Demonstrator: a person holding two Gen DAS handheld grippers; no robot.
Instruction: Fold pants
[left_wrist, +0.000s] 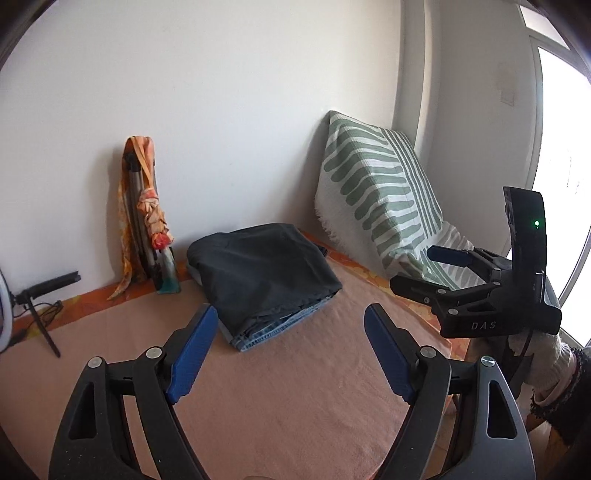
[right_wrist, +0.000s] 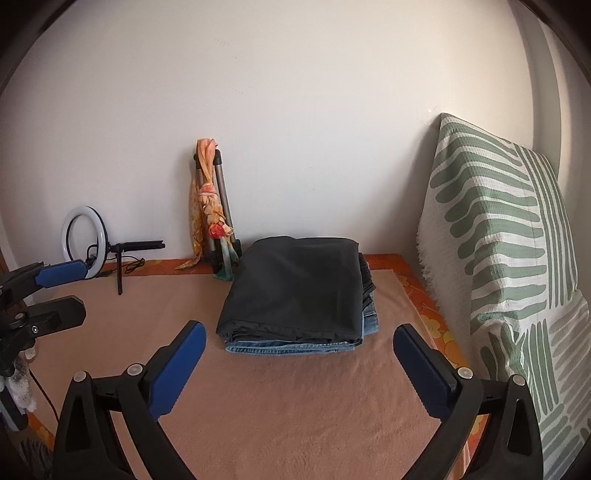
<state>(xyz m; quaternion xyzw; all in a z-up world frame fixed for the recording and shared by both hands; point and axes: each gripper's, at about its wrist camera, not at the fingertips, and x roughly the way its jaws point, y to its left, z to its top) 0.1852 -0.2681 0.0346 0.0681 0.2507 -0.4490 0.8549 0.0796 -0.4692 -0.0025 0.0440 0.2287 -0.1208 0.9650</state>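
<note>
Folded dark pants (left_wrist: 264, 267) lie on top of folded blue jeans (left_wrist: 273, 326) in a stack on the peach blanket (left_wrist: 295, 398), near the far wall. The stack also shows in the right wrist view: the dark pants (right_wrist: 295, 291) and the jeans (right_wrist: 295, 347). My left gripper (left_wrist: 291, 328) is open and empty, a little in front of the stack. My right gripper (right_wrist: 299, 343) is open and empty, short of the stack's front edge. The right gripper also shows at the right of the left wrist view (left_wrist: 424, 269), and the left gripper at the left edge of the right wrist view (right_wrist: 62, 291).
A green-striped cushion (right_wrist: 498, 236) leans against the wall at the right. A folded tripod with an orange scarf (right_wrist: 210, 206) stands by the far wall. A ring light (right_wrist: 83, 232) and small stand (right_wrist: 122, 254) sit at the far left. A window (left_wrist: 565, 177) is at the right.
</note>
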